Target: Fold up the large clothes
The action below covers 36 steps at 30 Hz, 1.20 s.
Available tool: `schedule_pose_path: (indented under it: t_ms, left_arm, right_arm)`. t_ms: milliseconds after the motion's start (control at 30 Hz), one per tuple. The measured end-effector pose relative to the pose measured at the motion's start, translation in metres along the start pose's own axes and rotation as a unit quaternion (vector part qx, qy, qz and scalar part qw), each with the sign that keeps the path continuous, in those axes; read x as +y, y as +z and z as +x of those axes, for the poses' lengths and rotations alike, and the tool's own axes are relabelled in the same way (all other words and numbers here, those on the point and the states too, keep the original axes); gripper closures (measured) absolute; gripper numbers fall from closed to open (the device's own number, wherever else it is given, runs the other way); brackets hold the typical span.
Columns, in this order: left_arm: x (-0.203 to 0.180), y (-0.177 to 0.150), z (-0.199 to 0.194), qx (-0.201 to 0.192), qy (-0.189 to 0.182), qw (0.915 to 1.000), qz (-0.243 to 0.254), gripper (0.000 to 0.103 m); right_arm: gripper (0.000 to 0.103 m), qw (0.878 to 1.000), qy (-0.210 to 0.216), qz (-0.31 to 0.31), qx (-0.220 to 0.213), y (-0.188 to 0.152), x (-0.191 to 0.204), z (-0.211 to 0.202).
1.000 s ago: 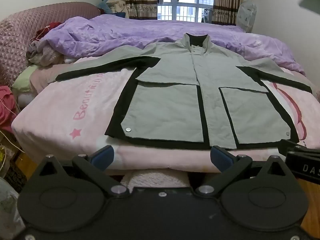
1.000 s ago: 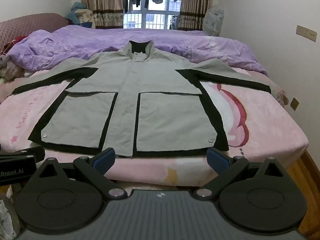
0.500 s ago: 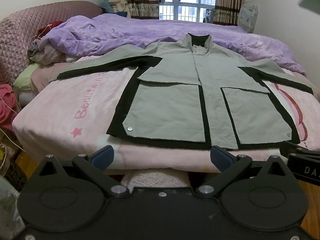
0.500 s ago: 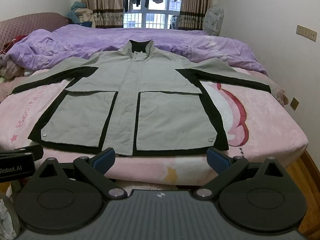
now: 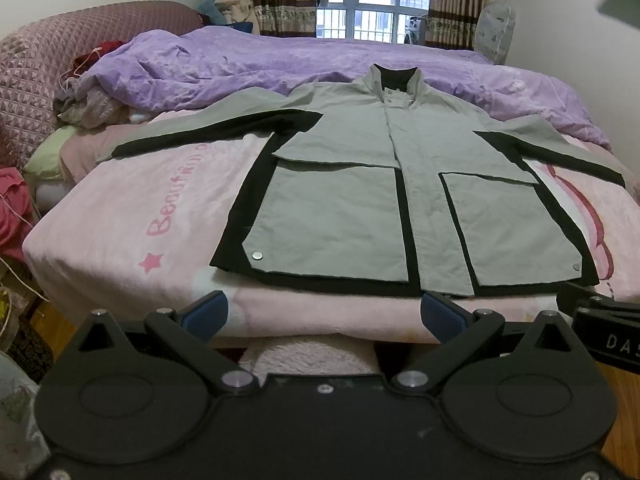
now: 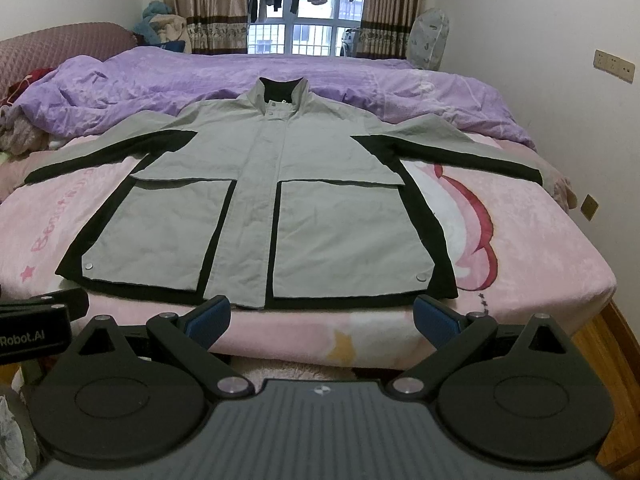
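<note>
A grey jacket with black trim (image 5: 384, 184) (image 6: 276, 200) lies flat and face up on the pink bedsheet, sleeves spread to both sides, collar toward the window. Its hem runs along the bed's near edge. My left gripper (image 5: 324, 316) is open, hovering just short of the hem, in front of the left pocket. My right gripper (image 6: 322, 316) is open too, in front of the right pocket's lower edge. Neither touches the cloth. Each gripper shows at the edge of the other's view, the right gripper (image 5: 600, 316) and the left gripper (image 6: 36, 320).
A purple duvet (image 6: 240, 80) is bunched across the far half of the bed. A padded pink headboard (image 5: 48, 80) and a heap of clothes (image 5: 88, 104) are at the left. A white wall with a socket (image 6: 614, 66) stands on the right. Wooden floor (image 6: 612, 344) shows beside the bed.
Both grippers have crept slightly forward and up toward the jacket's hem. Their fingers stay open, and the jacket has not moved.
</note>
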<state>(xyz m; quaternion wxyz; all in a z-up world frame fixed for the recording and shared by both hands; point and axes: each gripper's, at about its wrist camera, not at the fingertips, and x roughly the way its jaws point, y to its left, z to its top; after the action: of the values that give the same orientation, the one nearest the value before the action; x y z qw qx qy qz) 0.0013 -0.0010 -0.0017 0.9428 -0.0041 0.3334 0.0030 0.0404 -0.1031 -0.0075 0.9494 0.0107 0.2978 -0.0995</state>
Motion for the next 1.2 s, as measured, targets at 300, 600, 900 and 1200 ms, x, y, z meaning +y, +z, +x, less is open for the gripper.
schedule_pose_path:
  t_ms: [300, 600, 900, 1200]
  left_arm:
    - [-0.0003, -0.0012, 0.0008, 0.000, -0.001, 1.0000, 0.001, 0.000]
    - [-0.0005, -0.0025, 0.0003, 0.001, 0.001, 1.0000, 0.000, 0.000]
    - [-0.0006, -0.0026, 0.0004, 0.000, 0.000, 1.0000, 0.001, 0.000]
    - [-0.0014, -0.0020, 0.0018, 0.003, 0.001, 1.0000, 0.001, 0.000]
  right_arm:
    - [0.000, 1.000, 0.000, 0.001, 0.002, -0.0031, -0.0010, 0.0029]
    - [0.000, 1.000, 0.000, 0.000, 0.003, -0.0042, -0.0009, 0.0037]
    - [0.000, 1.000, 0.000, 0.000, 0.003, -0.0031, -0.0010, 0.0032]
    - [0.000, 1.000, 0.001, -0.003, 0.006, -0.0059, -0.0004, 0.0028]
